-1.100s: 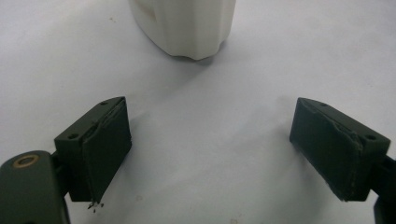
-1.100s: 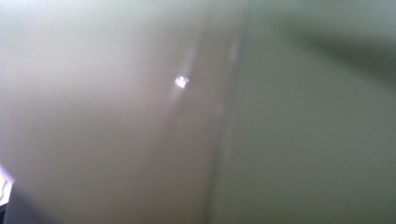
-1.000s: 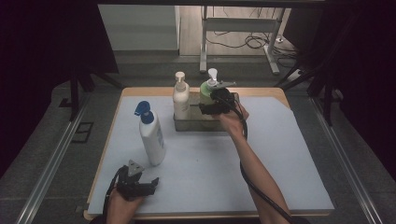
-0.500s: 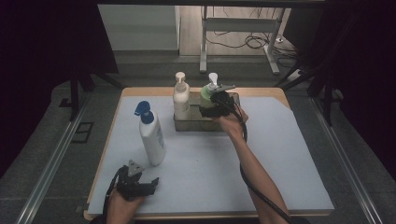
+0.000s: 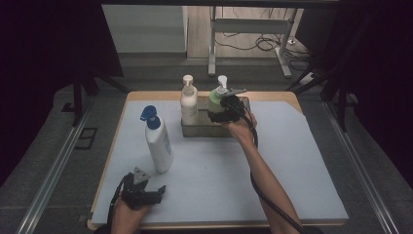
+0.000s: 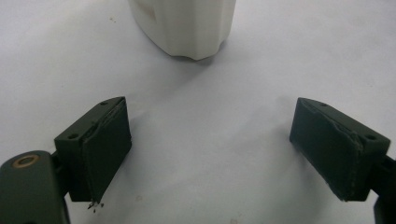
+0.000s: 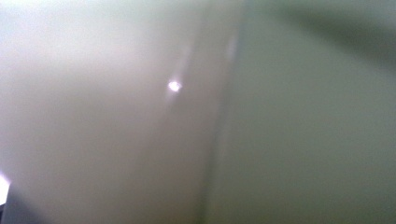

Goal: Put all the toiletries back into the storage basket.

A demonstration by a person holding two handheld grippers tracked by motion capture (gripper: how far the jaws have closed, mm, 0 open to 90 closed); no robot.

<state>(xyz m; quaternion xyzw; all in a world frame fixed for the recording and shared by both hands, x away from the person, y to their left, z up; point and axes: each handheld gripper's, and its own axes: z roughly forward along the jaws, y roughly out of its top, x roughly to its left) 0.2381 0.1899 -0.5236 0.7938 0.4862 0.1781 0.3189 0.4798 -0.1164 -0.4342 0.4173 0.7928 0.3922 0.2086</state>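
A green pump bottle (image 5: 215, 99) with a white pump head stands at the right end of a clear tray (image 5: 195, 130) at the table's far side. My right gripper (image 5: 218, 112) is around its body from the right and shut on it. In the right gripper view the pale green bottle wall (image 7: 140, 116) is a close blur. A cream pump bottle (image 5: 189, 103) stands at the tray's left end. My left gripper (image 5: 152, 191) rests open near the front left edge; its jaws (image 6: 224, 154) are wide apart over the bare mat, short of the white bottle (image 6: 187, 23).
The tall white bottle with a blue spray cap (image 5: 158, 141) stands on the pale mat (image 5: 292, 165), left of centre, just beyond the left gripper. A metal rail (image 5: 53, 170) runs along the table's left side. A cable trails down the right forearm.
The right gripper and the green bottle have shifted slightly left and down at the tray. The left gripper has stayed put.
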